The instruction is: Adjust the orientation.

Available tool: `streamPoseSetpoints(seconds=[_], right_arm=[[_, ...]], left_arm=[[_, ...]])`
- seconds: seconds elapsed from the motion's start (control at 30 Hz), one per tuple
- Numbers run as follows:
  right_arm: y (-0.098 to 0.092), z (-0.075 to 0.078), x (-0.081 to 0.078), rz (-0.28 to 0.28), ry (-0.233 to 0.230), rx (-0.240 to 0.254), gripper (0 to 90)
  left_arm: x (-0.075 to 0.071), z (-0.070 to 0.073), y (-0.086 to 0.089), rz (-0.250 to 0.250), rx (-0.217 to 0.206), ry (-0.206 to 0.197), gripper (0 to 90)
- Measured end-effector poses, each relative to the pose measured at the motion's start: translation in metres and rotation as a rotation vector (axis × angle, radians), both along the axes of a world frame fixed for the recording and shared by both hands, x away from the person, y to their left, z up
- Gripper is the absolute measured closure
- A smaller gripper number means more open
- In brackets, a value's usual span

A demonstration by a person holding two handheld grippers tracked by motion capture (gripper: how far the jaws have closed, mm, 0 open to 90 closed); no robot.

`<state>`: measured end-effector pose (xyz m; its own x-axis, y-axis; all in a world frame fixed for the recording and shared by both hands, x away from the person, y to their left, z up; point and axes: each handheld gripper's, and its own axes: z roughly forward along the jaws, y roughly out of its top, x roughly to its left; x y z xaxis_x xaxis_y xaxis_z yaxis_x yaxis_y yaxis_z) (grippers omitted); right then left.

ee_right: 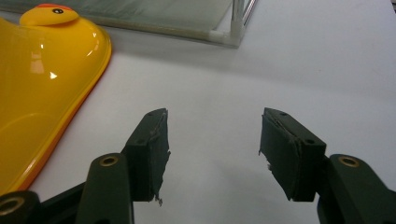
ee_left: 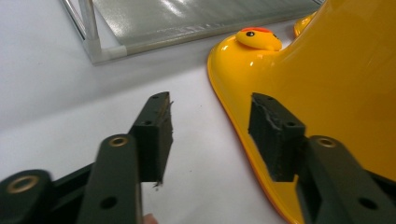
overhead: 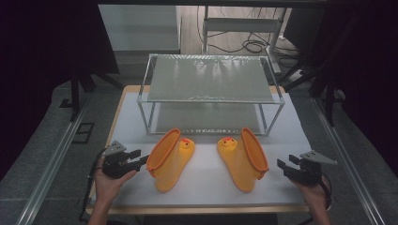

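The left tool (overhead: pixel 141 161) gapes, empty, at the left boot's (overhead: pixel 170 158) cuff, likely lining up a grasp. The right tool (overhead: pixel 285 165), open and empty, waits beside the right boot (overhead: pixel 244 159). Both boots lie on the tabletop (overhead: pixel 206 185) before the rack (overhead: pixel 209 79).

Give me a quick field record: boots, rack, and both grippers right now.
left boot: yellow, lying on its side on the white table
right boot: yellow, lying on its side, apart from the other
rack: two shelves, behind the boots
left gripper: open, at the left boot's opening
right gripper: open, apart from the right boot, nothing between the jaws
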<state>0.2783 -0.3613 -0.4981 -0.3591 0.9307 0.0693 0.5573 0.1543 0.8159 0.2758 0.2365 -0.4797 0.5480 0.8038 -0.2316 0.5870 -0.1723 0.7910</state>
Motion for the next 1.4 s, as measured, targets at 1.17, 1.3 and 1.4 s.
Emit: streamPoseSetpoints(seconds=[1.17, 1.3, 1.4], right_arm=[[-0.004, -0.006, 0.003, -0.03, 0.022, 0.005, 41.6], [-0.004, -0.008, 0.004, -0.031, 0.026, 0.007, 41.6], [-0.004, -0.009, 0.004, -0.031, 0.028, 0.004, 41.5]], left_arm=[[-0.065, 0.001, -0.01, -0.258, -0.131, 0.087, 89.8], [-0.07, 0.002, -0.021, -0.307, -0.157, 0.075, 89.9], [-0.071, 0.002, -0.034, -0.32, -0.166, 0.05, 89.9]])
